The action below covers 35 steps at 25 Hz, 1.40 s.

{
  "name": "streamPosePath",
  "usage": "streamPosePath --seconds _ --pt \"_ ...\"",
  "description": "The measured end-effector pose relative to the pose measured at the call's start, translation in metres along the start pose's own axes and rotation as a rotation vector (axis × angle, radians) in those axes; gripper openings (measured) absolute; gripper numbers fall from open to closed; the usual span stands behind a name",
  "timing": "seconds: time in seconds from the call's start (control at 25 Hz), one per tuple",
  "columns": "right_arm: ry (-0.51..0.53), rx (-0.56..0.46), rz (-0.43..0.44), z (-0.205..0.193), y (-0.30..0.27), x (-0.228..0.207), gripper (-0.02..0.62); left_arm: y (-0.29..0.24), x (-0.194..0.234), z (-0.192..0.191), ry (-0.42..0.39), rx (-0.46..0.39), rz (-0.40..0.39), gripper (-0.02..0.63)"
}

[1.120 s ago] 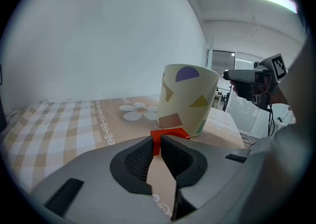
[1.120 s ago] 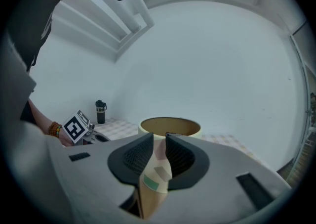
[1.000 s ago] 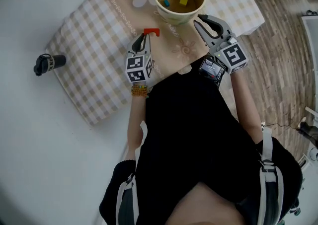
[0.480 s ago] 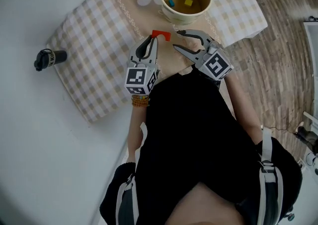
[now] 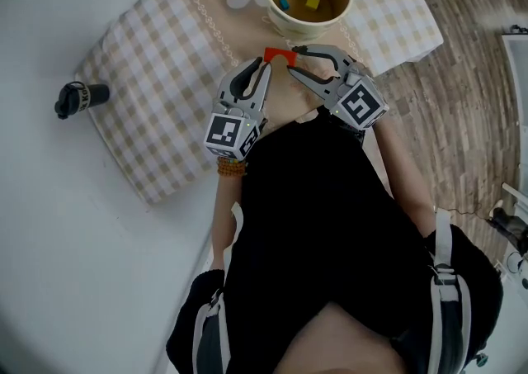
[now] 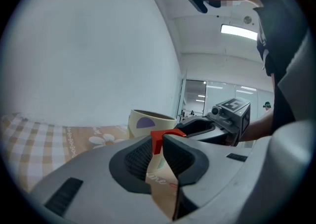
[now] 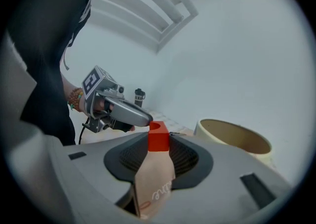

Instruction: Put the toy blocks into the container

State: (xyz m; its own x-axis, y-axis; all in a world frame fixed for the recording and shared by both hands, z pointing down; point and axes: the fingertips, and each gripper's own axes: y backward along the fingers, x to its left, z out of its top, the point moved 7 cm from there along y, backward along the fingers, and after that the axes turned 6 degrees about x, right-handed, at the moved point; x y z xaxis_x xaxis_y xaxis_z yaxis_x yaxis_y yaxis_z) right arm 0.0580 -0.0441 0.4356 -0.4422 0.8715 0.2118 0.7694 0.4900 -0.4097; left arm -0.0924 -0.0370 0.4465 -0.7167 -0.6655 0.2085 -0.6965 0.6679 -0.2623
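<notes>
A red arch block (image 5: 279, 54) hangs just in front of the cream bowl (image 5: 340, 1), between both grippers. My left gripper (image 5: 262, 65) grips one leg of it from below-left, and its jaws are opening. From the right, my right gripper (image 5: 291, 60) has its wide jaws closing round the block's other end. In the right gripper view the red block (image 7: 158, 139) fills the gap between the pads. The left gripper view shows the red block (image 6: 162, 138) held between the pads. A blue block (image 5: 284, 3) and a yellow block (image 5: 312, 2) lie inside the bowl.
A checked cloth (image 5: 157, 75) with a flower print covers the table under the bowl. A black canister (image 5: 78, 98) lies on the white table (image 5: 74, 224) to the left. The table's right edge drops to wooden flooring (image 5: 470, 100).
The right gripper swung from beside the bowl over to the block with its jaws spread wide, and now has them round it. The left gripper carried the block up toward the bowl.
</notes>
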Motion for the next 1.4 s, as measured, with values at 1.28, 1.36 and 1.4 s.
streamPosePath --seconds 1.28,1.36,1.4 --pt "-0.250 0.050 -0.348 0.022 0.015 -0.156 0.140 0.011 0.020 -0.023 0.043 0.029 0.099 0.057" --pt "-0.249 0.031 -0.357 0.024 0.018 -0.157 0.141 0.010 0.019 -0.023 0.041 0.031 0.096 0.057" --pt "-0.249 0.020 -0.358 0.025 0.019 -0.158 0.141 0.010 0.018 -0.023 0.040 0.031 0.095 0.057"
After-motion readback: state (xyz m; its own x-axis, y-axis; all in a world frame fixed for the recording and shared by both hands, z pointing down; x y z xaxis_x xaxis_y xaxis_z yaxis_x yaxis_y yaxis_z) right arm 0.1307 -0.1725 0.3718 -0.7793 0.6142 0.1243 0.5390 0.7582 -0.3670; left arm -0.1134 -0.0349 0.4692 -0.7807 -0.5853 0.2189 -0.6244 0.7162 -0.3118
